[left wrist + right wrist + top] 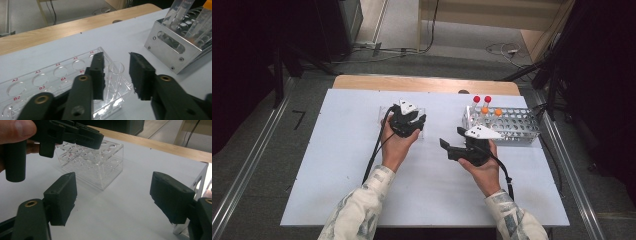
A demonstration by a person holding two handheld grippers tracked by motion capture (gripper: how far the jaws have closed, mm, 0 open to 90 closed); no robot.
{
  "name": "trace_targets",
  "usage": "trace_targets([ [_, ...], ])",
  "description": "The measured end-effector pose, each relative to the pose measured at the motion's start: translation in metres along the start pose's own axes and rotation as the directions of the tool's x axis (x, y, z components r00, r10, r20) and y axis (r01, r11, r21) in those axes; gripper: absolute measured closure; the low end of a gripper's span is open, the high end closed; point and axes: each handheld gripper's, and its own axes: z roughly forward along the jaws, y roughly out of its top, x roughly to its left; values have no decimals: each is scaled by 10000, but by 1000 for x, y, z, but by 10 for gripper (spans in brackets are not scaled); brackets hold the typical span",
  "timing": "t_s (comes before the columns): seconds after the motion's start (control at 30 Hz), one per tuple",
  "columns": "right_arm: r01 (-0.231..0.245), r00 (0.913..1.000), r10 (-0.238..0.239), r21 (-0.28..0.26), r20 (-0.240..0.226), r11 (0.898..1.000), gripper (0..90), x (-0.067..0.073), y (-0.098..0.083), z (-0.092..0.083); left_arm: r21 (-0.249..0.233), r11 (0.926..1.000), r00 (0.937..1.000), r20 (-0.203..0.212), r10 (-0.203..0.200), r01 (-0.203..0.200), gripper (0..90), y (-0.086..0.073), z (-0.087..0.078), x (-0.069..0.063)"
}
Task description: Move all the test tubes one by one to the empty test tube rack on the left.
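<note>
Straddling a clear tube [115, 75] in the clear rack [50, 82], my left gripper [116, 75] stands open, seemingly untouching; right gripper [112, 202] wide open, empty.

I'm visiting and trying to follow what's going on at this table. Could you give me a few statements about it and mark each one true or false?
1. A clear tube stands in the clear plastic rack, between the jaws of the left gripper. True.
2. The left gripper's pads squeeze that tube. False: there is a gap on both sides of it.
3. The right gripper holds a tube. False: its jaws stand wide apart with nothing between them.
4. The metal rack holds tubes with red and orange caps. True.
5. The metal rack sits to the left of the clear plastic rack in the high view. False: it sits to the right.
</note>
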Motion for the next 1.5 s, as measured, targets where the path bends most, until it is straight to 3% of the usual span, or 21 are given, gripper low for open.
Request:
trace_targets([
  [0.17, -64, 10000, 64, -67, -3, 10000, 202, -1, 0, -2, -42, 9997, 9996, 147, -246, 246, 374, 2, -5, 2],
  [0.43, -247, 9989, 255, -199, 405, 9995, 202, -17, -3, -15, -51, 9993, 9992, 202, -357, 358, 273, -2, -17, 5],
  [0.8, -630, 9872, 674, -354, 1444, 9974, 203, -48, -8, -33, -20, 9988, 9975, 509, -496, 498, 272, -16, -29, 3],
  [1.07, -711, 9788, 753, -289, 1904, 9970, 242, -58, -11, -27, -83, 9983, 9960, 684, -575, 582, 269, -23, -41, 3],
  [1.5, -617, 9633, 664, -264, 2600, 9977, 475, -69, -19, -5, 10, 9978, 9945, 817, -657, 659, 270, -36, -46, 4],
])
